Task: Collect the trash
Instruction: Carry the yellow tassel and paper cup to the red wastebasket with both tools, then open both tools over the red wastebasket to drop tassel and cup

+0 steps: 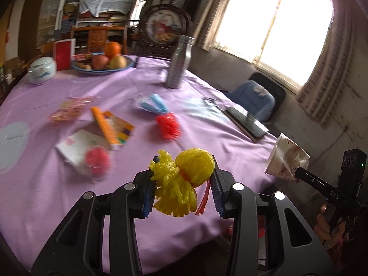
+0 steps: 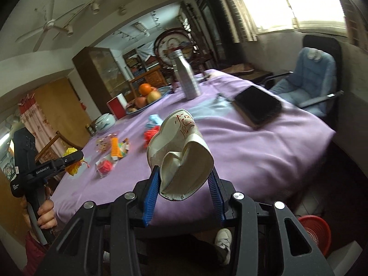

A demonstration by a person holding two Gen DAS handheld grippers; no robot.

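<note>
Nearby, red foam net (image 1: pixel 167 125), bottle (image 1: pixel 180 61) (upright)

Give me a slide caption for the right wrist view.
Right claw clamps a crushed paper cup over the purple table.

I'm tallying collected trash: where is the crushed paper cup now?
The crushed paper cup is clamped in the right tool, above the near edge of the purple tablecloth.
</note>
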